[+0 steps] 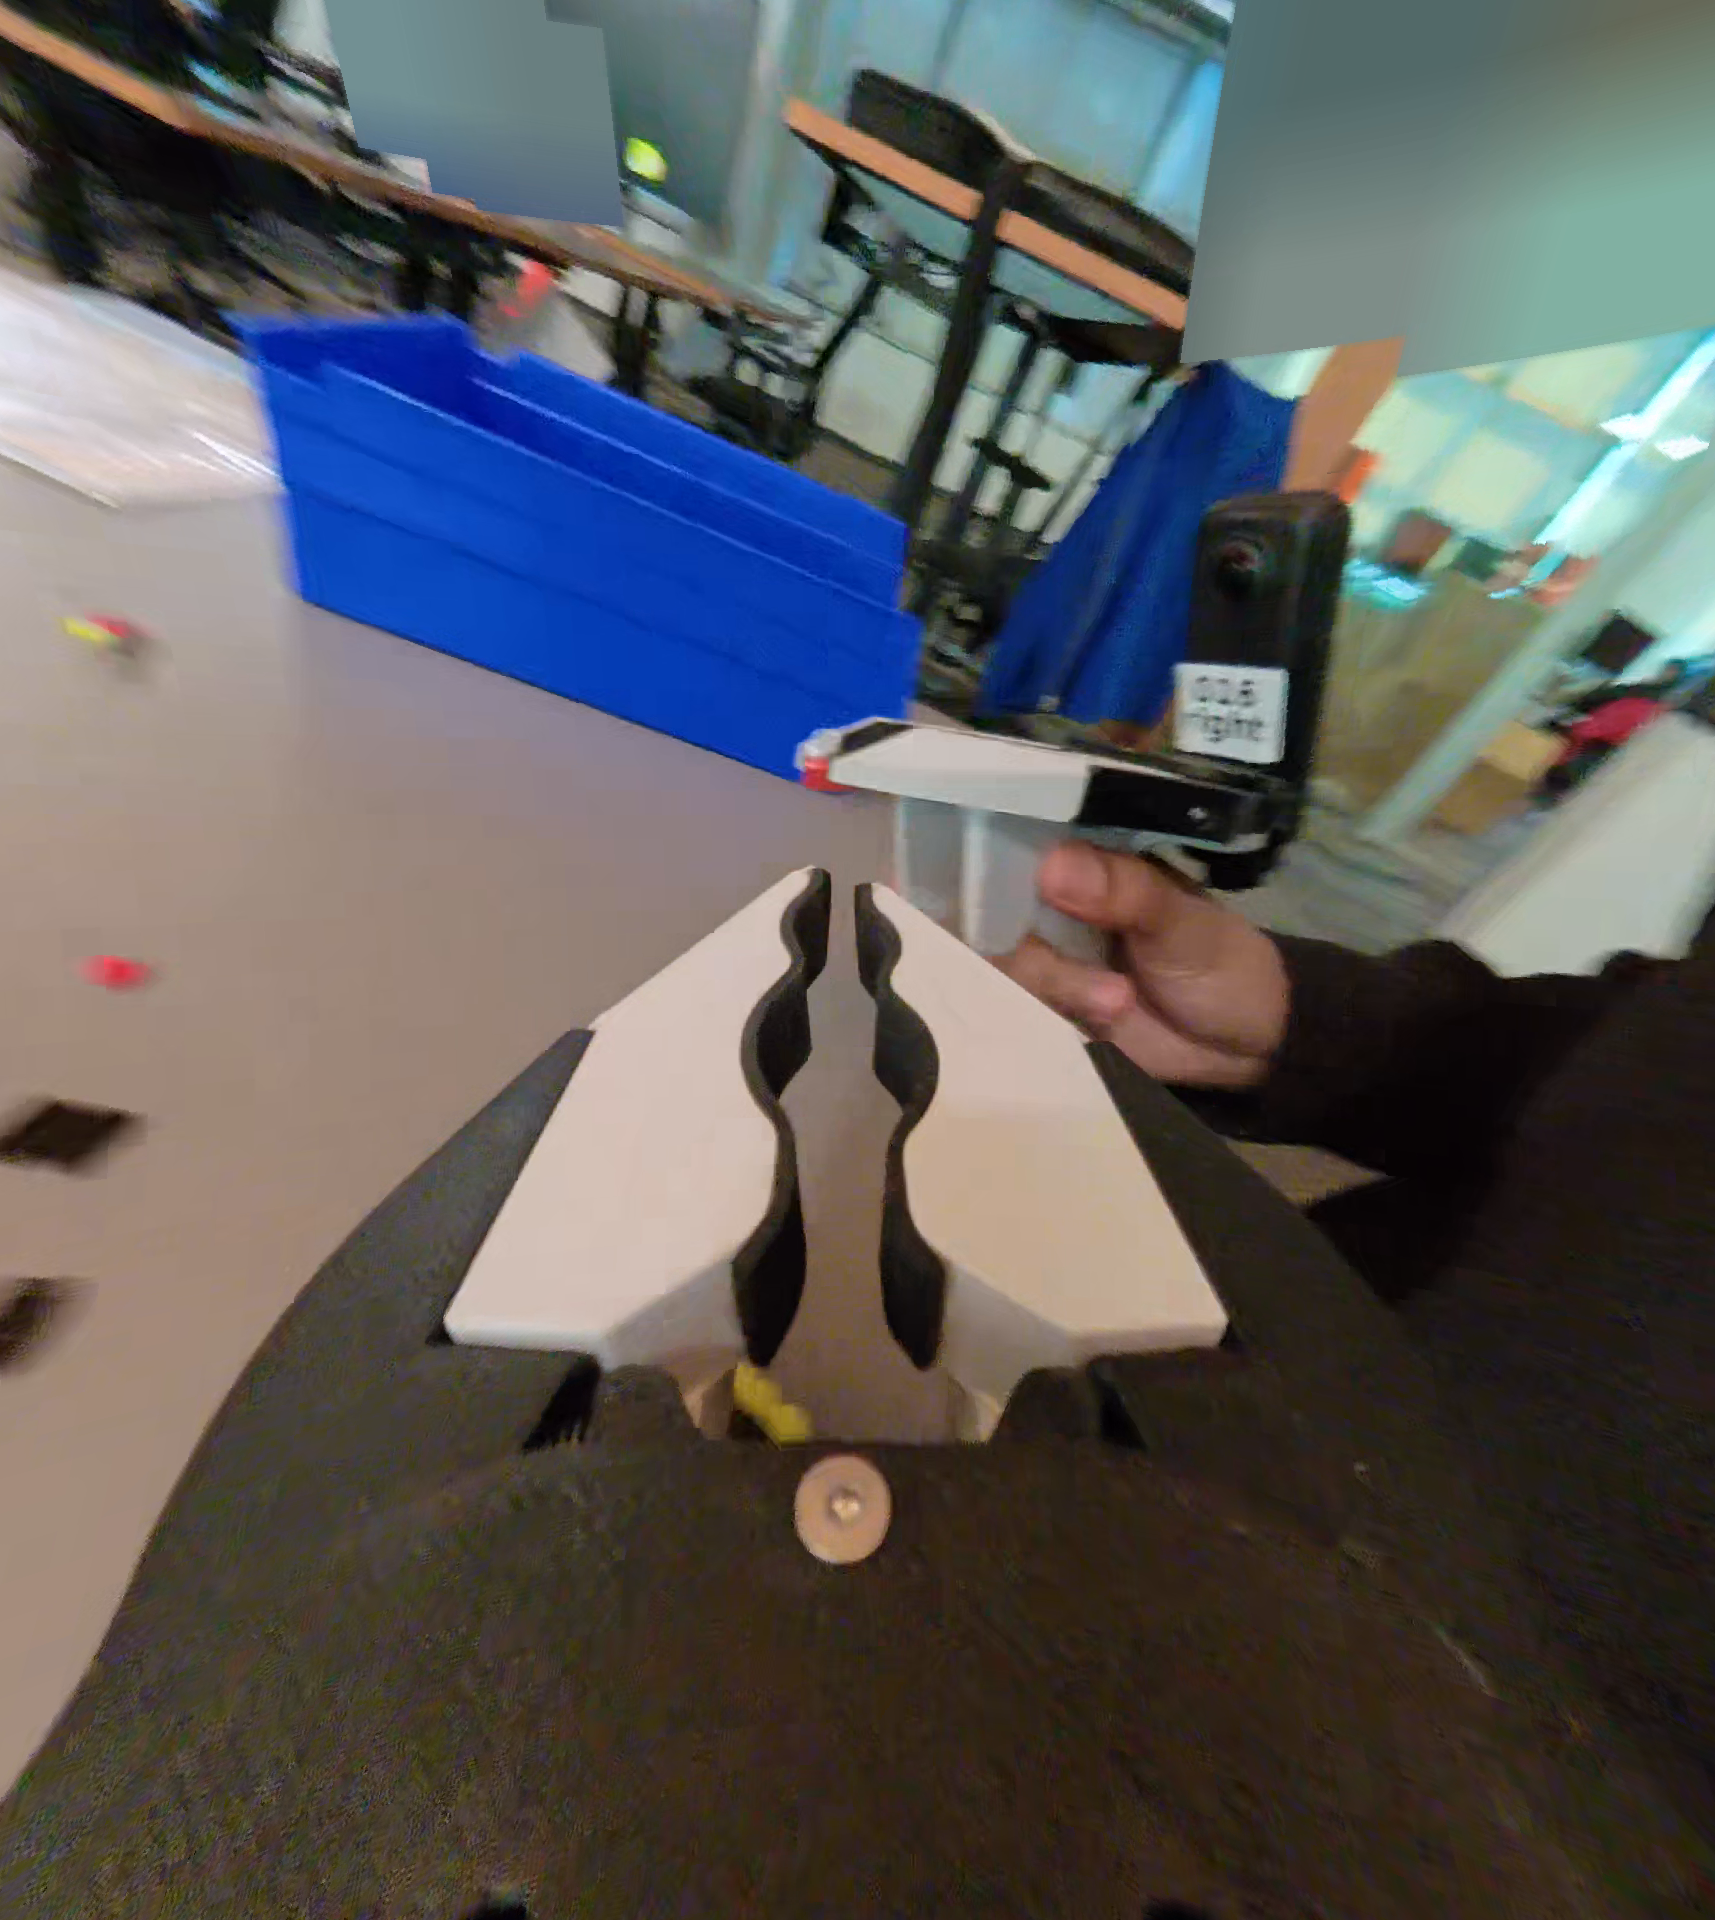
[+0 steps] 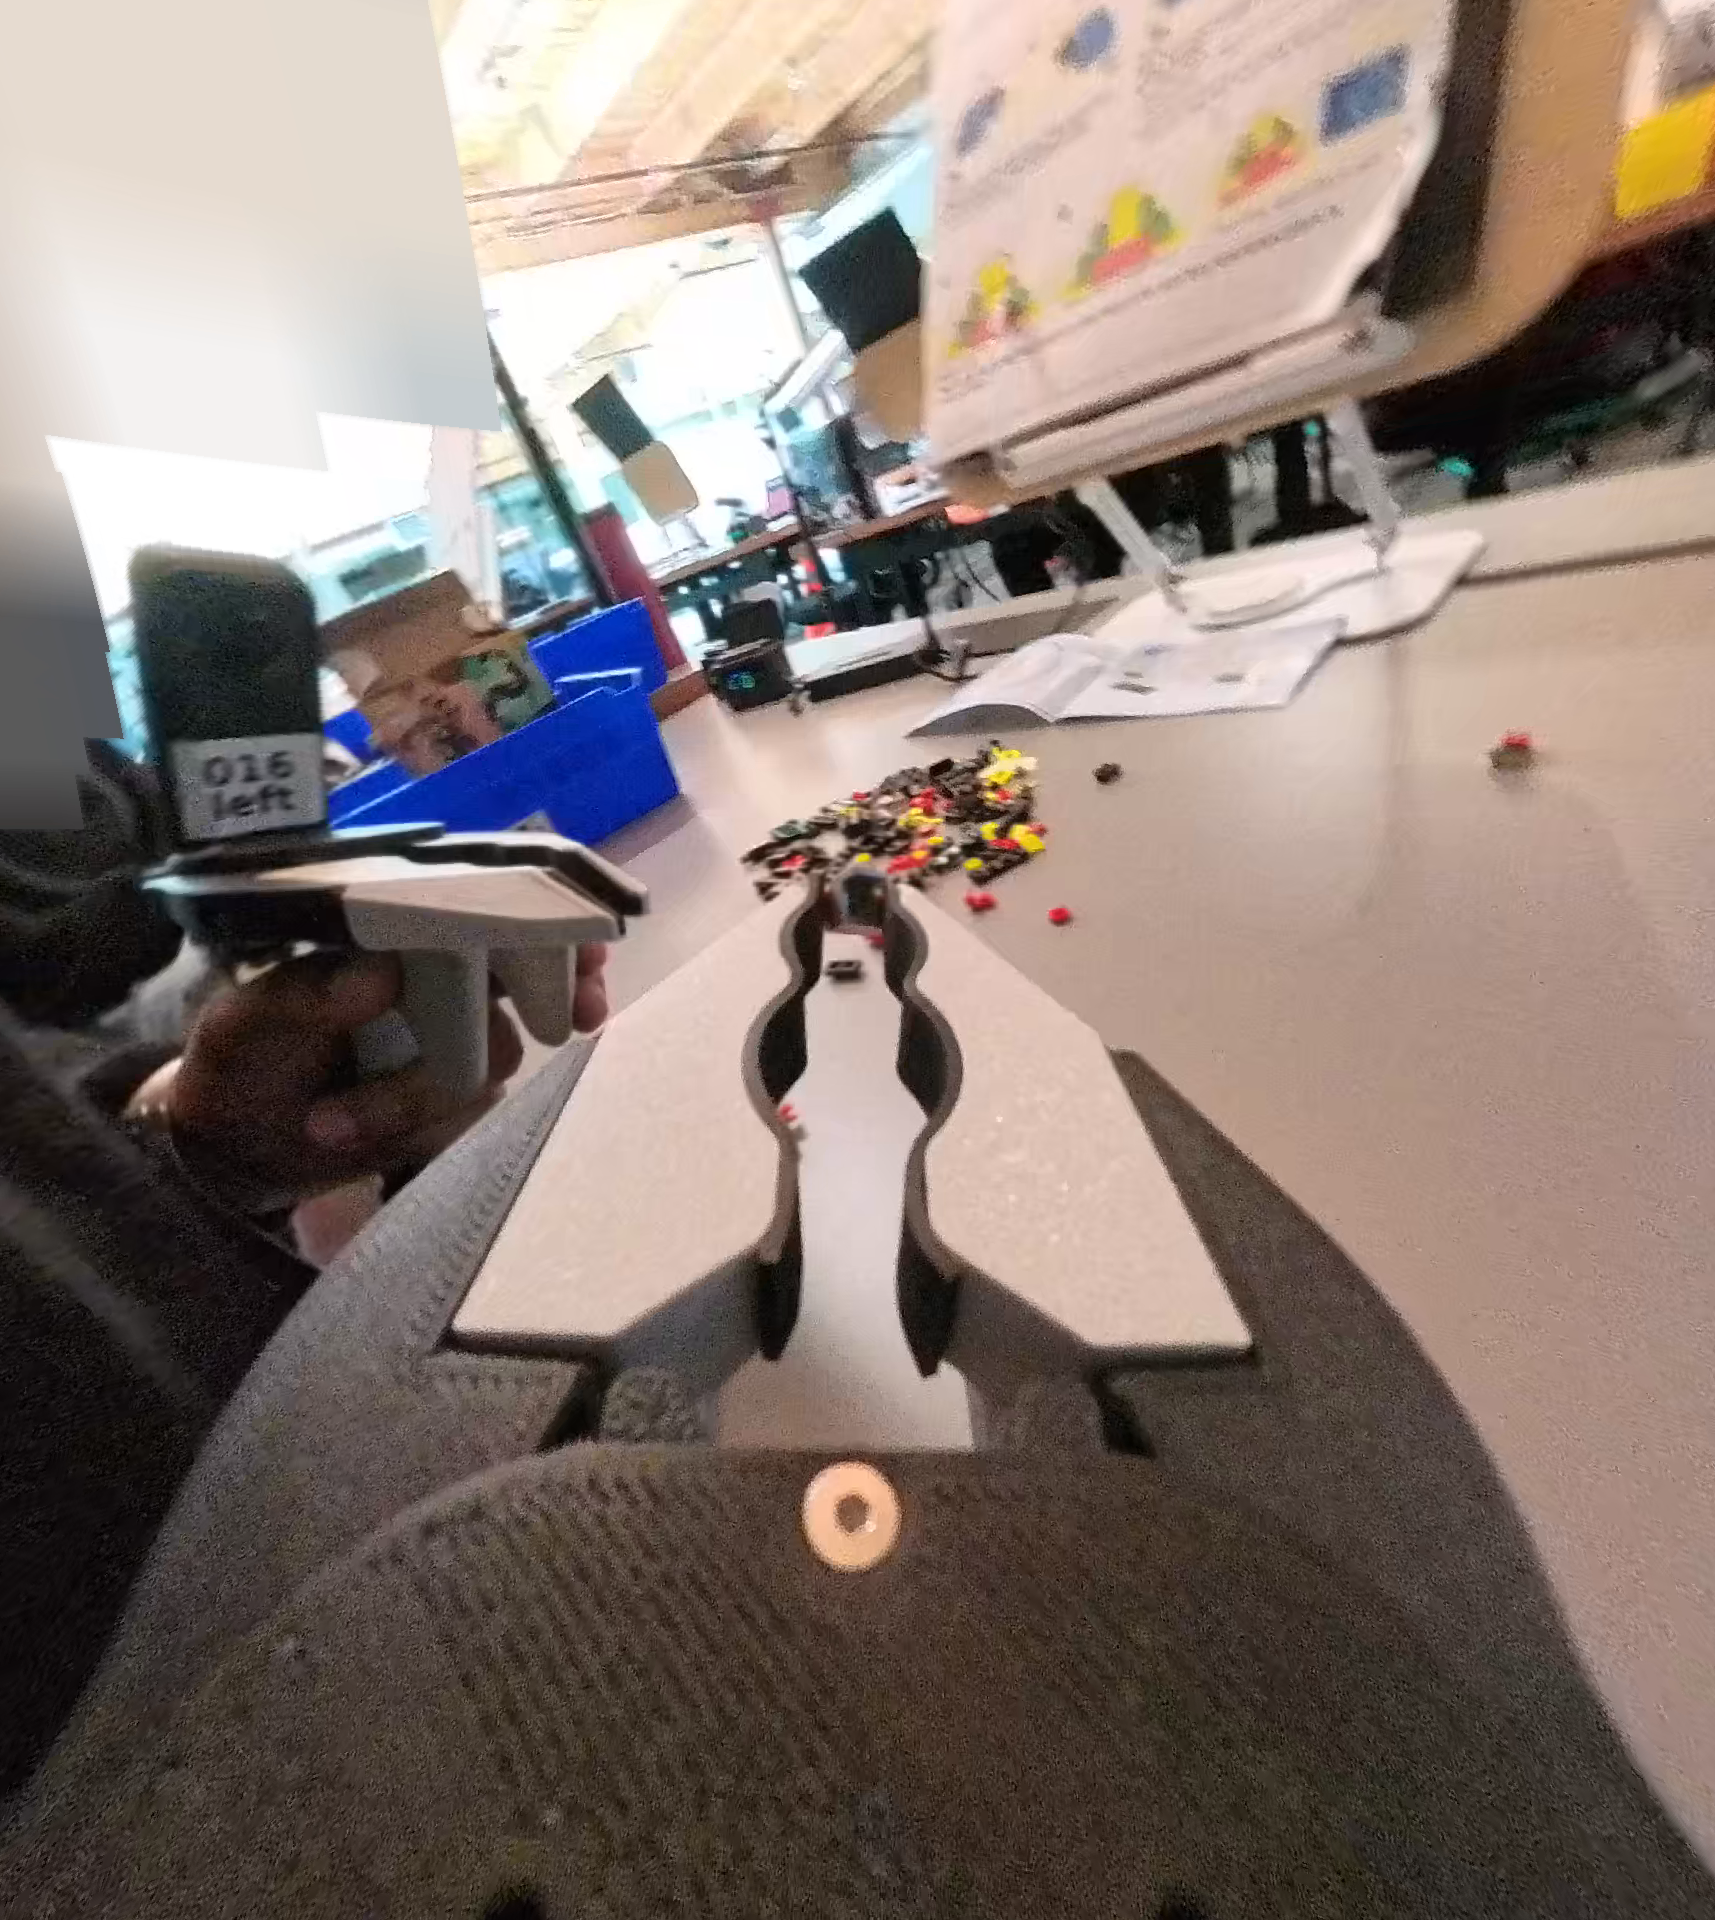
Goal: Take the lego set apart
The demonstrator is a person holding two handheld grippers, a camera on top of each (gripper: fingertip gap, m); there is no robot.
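While held above the table (image 2: 1455, 1039), right claw (image 2: 858, 902) clenched on a small lego piece (image 2: 861, 900) at its tips; left claw (image 1: 840, 891) nearly closed, grasping nothing; loose lego pieces (image 2: 920, 821) heaped just beyond, near a blue bin (image 1: 562, 540).

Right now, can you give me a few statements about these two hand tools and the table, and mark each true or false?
1. The right gripper pinches a small piece at its tips. True.
2. The left gripper holds a big black brick. False: nothing sits between its tips.
3. A pile of loose pieces lies on the table. True.
4. The bin is green. False: blue.
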